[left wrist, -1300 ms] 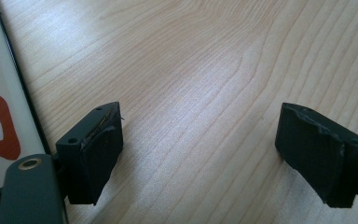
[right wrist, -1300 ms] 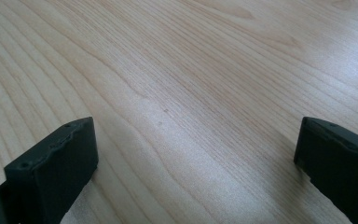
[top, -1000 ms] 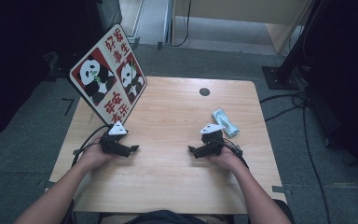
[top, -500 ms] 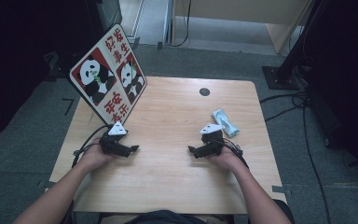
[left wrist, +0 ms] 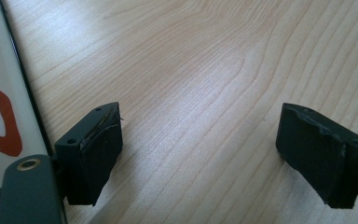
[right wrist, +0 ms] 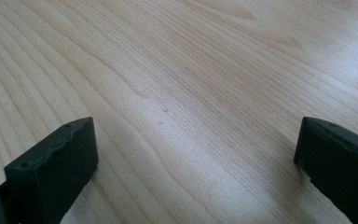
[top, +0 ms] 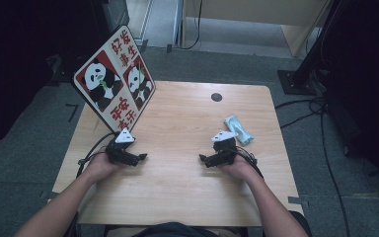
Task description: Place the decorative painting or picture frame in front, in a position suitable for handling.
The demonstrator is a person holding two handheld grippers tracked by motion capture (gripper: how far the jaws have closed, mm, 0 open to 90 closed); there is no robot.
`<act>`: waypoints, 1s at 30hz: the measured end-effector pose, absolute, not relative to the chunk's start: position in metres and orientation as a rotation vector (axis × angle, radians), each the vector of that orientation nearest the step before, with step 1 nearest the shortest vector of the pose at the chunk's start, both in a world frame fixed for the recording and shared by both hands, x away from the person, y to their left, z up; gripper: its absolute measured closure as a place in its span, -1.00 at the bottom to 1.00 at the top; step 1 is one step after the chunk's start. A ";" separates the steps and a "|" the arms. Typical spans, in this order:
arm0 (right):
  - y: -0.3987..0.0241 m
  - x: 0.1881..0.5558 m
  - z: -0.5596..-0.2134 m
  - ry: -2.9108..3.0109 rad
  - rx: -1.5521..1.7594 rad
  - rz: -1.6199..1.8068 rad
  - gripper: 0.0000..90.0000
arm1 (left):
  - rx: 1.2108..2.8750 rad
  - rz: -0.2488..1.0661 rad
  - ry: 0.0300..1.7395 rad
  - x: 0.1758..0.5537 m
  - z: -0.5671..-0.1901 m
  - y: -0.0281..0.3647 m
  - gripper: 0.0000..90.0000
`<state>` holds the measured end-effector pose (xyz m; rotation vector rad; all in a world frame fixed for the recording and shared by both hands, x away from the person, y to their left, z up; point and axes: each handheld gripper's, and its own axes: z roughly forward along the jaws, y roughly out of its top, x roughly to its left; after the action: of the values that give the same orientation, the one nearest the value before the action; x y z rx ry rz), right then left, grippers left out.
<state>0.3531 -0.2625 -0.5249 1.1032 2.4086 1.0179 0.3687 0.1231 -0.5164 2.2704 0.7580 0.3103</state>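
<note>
Nothing has shifted since 1 second ago: both grippers rest on the table [top: 177, 118], so work has not begun. At lower left, the left gripper [top: 139, 158] has its jaws apart, empty; at lower right, the right gripper [top: 203, 159] likewise. The packet [top: 238, 129] lies just beyond it, the panda board [top: 113, 81] upper left, grey floor [top: 217, 61] behind.
</note>
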 end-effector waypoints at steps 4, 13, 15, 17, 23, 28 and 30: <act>-0.262 0.353 -0.525 2.408 1.104 1.019 -1.00 | 2.284 0.274 0.771 0.370 -0.513 0.124 -0.66; -0.263 0.353 -0.525 2.411 1.101 1.019 -1.00 | 2.299 0.234 0.754 0.370 -0.505 0.127 -0.60; -0.263 0.353 -0.525 2.411 1.102 1.019 -1.00 | 2.284 0.219 0.731 0.369 -0.502 0.129 -0.37; -0.263 0.353 -0.525 2.411 1.102 1.019 -1.00 | 2.268 0.194 0.738 0.369 -0.500 0.130 -0.37; -0.263 0.353 -0.525 2.411 1.102 1.019 -1.00 | 2.277 0.166 0.746 0.367 -0.491 0.136 -0.31; -0.263 0.352 -0.525 2.411 1.101 1.019 -1.00 | 2.234 0.141 0.773 0.369 -0.486 0.142 -0.35; -0.263 0.352 -0.525 2.411 1.101 1.019 -1.00 | 2.220 0.128 0.784 0.370 -0.483 0.146 -0.39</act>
<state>0.3525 -0.2627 -0.5248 1.1014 2.4111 1.0189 0.3699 0.1459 -0.4826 2.2202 0.7841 0.1279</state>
